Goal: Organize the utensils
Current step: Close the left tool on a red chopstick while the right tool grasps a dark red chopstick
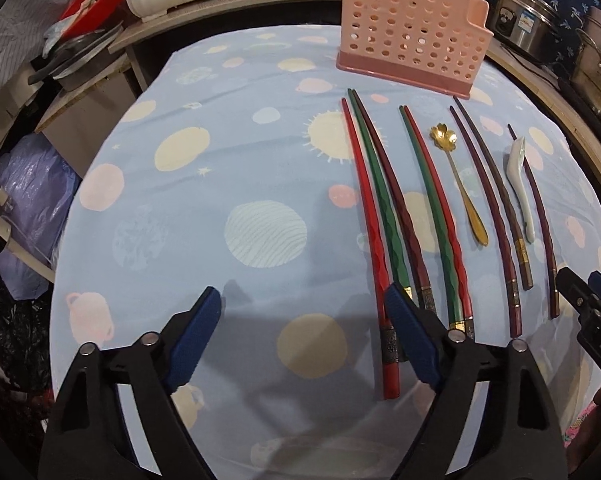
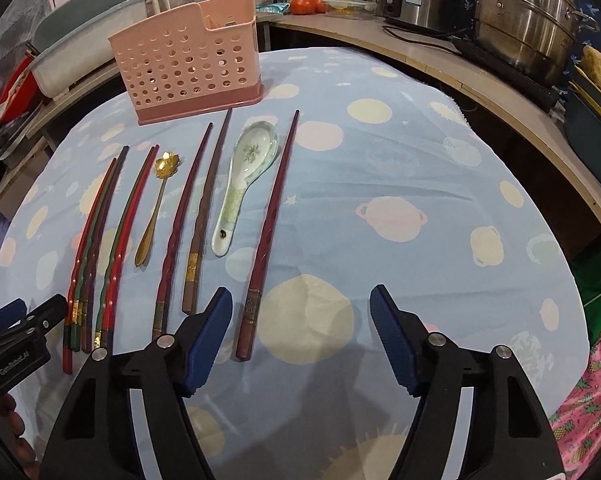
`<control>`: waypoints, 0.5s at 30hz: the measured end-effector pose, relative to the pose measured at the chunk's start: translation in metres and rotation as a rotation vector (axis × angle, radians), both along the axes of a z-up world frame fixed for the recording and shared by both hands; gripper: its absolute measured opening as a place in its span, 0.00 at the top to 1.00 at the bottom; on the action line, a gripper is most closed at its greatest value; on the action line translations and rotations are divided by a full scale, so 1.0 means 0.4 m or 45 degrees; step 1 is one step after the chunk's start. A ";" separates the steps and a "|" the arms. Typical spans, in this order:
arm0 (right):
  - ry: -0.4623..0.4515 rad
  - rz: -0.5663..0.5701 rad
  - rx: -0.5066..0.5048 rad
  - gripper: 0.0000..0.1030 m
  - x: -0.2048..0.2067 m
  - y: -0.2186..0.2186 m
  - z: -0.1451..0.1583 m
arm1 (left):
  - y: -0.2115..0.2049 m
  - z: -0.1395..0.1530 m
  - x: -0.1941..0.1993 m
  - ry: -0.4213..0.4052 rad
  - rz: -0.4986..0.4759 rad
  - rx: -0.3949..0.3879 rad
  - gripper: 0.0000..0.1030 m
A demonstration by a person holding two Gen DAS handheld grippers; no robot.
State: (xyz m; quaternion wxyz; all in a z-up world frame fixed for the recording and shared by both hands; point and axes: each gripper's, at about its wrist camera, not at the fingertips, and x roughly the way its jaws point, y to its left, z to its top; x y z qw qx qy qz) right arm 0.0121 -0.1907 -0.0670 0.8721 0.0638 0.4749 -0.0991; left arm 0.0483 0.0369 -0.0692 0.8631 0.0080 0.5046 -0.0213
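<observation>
— Where's your left gripper (image 1: 302, 300)?

— Low over the planet-print tablecloth (image 1: 204, 184), level, spread wide, holding nothing; its right finger (image 1: 410, 336) overlaps the red chopstick (image 1: 370, 232).

— And rightward?

— Green and maroon chopsticks, gold flower spoon (image 2: 156, 200), ceramic soup spoon (image 2: 246, 172), all flat before the pink perforated utensil holder (image 2: 188, 64).

— Your right gripper (image 2: 300, 300)?

— Also low, gaping, empty, beside the rightmost dark-red chopstick (image 2: 268, 236).

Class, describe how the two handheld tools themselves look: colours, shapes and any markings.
Both match. The left tool and right tool each have two black plastic arms with cut-out slots, silver round pivot pins, and blue ribbed pads shaped like wedges. White lettering marks the black body of each, seen from the other's camera. No cables or sleeves show.
</observation>
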 end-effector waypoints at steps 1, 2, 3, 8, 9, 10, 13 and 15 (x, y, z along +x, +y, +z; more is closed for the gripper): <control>0.007 0.003 0.002 0.41 0.003 0.001 -0.004 | -0.003 -0.001 0.000 0.000 -0.005 0.000 0.23; 0.016 0.007 0.006 0.45 0.004 0.002 -0.009 | -0.007 -0.001 -0.001 0.000 -0.015 0.002 0.23; 0.025 0.009 0.012 0.48 0.005 0.001 -0.014 | -0.011 -0.002 -0.002 0.004 -0.021 0.002 0.26; 0.028 0.014 0.033 0.55 0.000 -0.004 -0.025 | 0.001 0.001 -0.004 0.020 -0.017 -0.054 0.31; 0.026 0.015 0.030 0.56 -0.001 -0.003 -0.026 | 0.004 0.000 -0.005 0.022 -0.013 -0.061 0.31; 0.024 0.018 0.024 0.58 -0.001 -0.003 -0.026 | 0.009 -0.001 -0.006 0.024 -0.010 -0.067 0.31; 0.013 0.034 0.013 0.66 -0.007 -0.002 -0.025 | 0.017 -0.002 -0.014 0.021 -0.010 -0.077 0.33; 0.011 0.041 0.012 0.71 -0.010 0.000 -0.025 | 0.014 -0.004 -0.019 0.023 -0.017 -0.071 0.37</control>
